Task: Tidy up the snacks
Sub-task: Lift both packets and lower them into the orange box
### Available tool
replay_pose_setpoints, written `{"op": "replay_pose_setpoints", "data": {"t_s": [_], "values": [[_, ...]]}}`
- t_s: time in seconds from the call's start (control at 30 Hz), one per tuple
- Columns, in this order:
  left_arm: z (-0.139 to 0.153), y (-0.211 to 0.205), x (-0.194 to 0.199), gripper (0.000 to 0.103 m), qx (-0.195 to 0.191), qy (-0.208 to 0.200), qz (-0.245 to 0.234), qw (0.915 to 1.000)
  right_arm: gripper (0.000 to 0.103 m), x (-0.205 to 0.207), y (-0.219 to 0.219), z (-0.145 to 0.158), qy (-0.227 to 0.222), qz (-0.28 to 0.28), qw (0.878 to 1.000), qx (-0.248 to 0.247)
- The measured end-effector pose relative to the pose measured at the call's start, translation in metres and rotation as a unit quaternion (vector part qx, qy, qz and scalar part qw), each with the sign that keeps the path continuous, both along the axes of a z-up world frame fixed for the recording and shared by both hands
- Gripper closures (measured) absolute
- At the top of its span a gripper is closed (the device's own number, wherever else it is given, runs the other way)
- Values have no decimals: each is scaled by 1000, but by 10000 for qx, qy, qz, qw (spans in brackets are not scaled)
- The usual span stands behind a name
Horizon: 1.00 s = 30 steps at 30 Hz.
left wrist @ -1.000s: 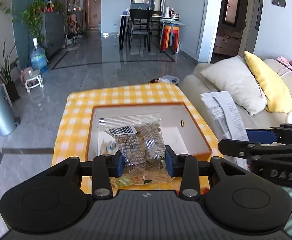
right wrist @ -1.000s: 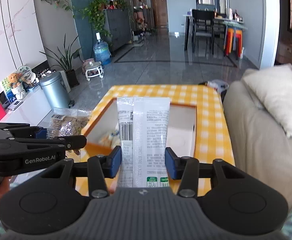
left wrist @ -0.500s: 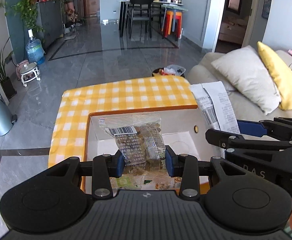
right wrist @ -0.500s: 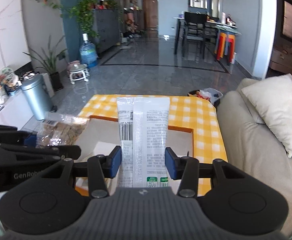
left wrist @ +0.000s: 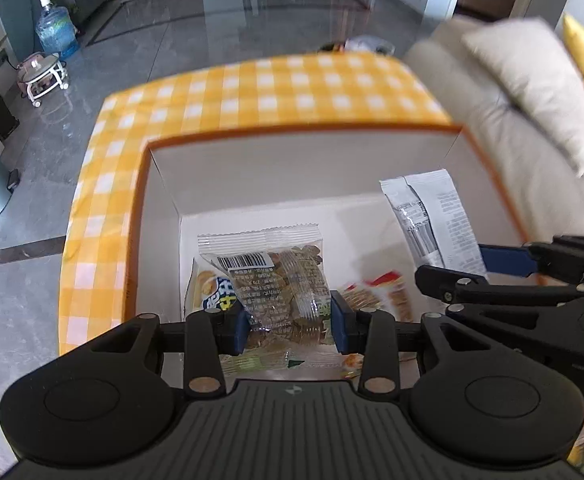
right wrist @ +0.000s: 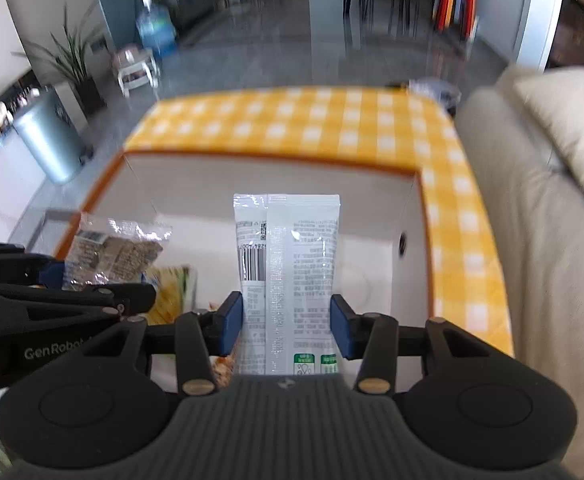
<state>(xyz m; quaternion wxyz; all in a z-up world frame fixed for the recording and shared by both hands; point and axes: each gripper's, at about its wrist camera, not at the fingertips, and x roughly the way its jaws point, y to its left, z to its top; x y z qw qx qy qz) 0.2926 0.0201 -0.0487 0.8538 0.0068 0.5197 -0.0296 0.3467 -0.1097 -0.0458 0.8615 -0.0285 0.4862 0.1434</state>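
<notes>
Two black grippers hang over a white, orange-rimmed open cardboard box (left wrist: 252, 176) on a yellow-checked tablecloth (left wrist: 292, 88), the right gripper (right wrist: 286, 328) clamping a tall white foil snack packet (right wrist: 292, 248), the left gripper (left wrist: 290, 322) pinching a clear bag of brown snacks (left wrist: 276, 280).

Both wrist views look forward and down from close above, side by side, sharing the white box (left wrist: 252, 176) (right wrist: 276, 184).
</notes>
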Motion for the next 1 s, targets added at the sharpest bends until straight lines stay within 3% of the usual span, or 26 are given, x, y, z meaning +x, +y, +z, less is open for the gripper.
{"op": "replay_pose_setpoints", "data": {"t_s": [0.23,0.47,0.77,1.0], "values": [[-26,-9,12,59,415,359,-203,9983,59,20,7,-33,551,128,9984,-80],[-38,-16,12,59,659,591,-313,9956,58,22,14,-54,788,249,9962,-256],[-36,-16,12,58,767,600,-259,9949,55,21,13,-49,766,326,9961,-283],[-28,-17,4,50,846,511,-306,9946,53,16,12,-37,649,289,9973,-200]]}}
